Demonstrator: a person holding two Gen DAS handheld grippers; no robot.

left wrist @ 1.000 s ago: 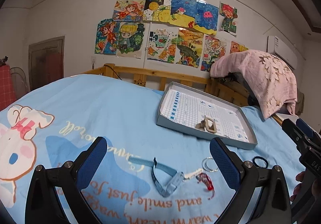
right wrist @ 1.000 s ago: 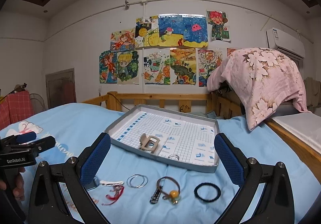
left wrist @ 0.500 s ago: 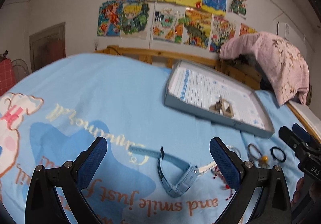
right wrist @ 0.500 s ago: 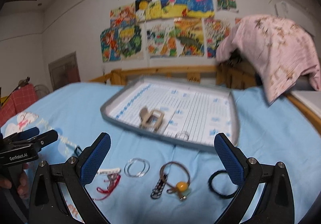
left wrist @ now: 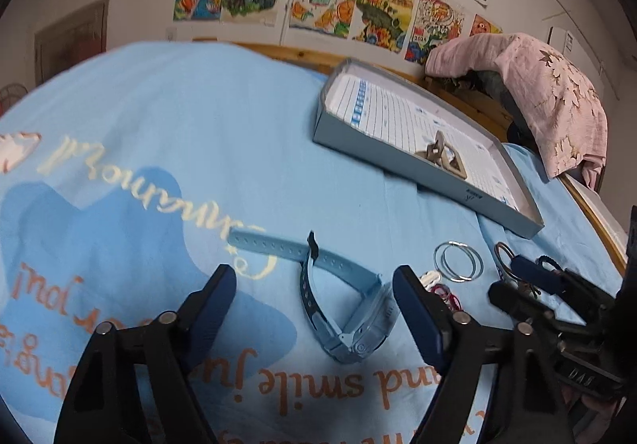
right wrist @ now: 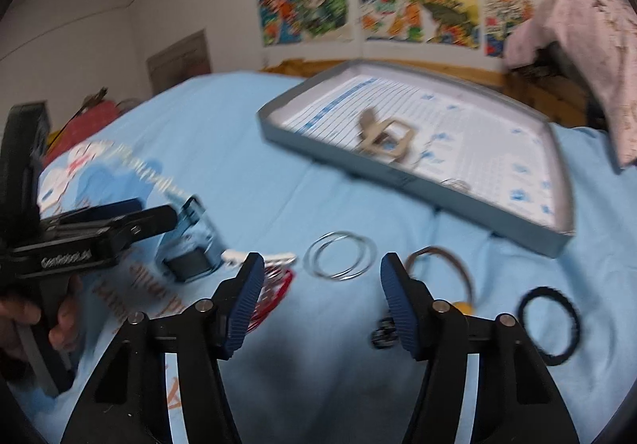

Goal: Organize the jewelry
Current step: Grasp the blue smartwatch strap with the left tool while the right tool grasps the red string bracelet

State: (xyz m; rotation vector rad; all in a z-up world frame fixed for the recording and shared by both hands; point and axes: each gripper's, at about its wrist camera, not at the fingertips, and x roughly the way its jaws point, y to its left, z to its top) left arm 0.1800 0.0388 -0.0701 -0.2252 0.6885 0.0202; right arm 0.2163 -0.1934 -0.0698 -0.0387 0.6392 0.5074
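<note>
A light blue watch [left wrist: 342, 296] lies on the blue bedsheet, just ahead of my open left gripper [left wrist: 314, 300]. Silver rings [right wrist: 340, 255] lie ahead of my open right gripper [right wrist: 322, 284], which hangs low over the sheet. A red and white charm [right wrist: 274, 280] lies by its left finger. A brown bracelet with a yellow bead [right wrist: 450, 276] and a black hair tie [right wrist: 549, 320] lie to the right. The grey tray [right wrist: 398, 175] holds a tan clip [right wrist: 388, 137] and a small ring.
A pink blanket [left wrist: 549, 93] is draped over the wooden bed rail behind the tray. Drawings cover the wall. The right gripper shows in the left wrist view [left wrist: 529, 284]; the left gripper shows in the right wrist view [right wrist: 159, 219].
Both grippers have tilted down and come lower and closer to the items on the sheet. Their fingers have narrowed but stay open. Nothing has been picked up.
</note>
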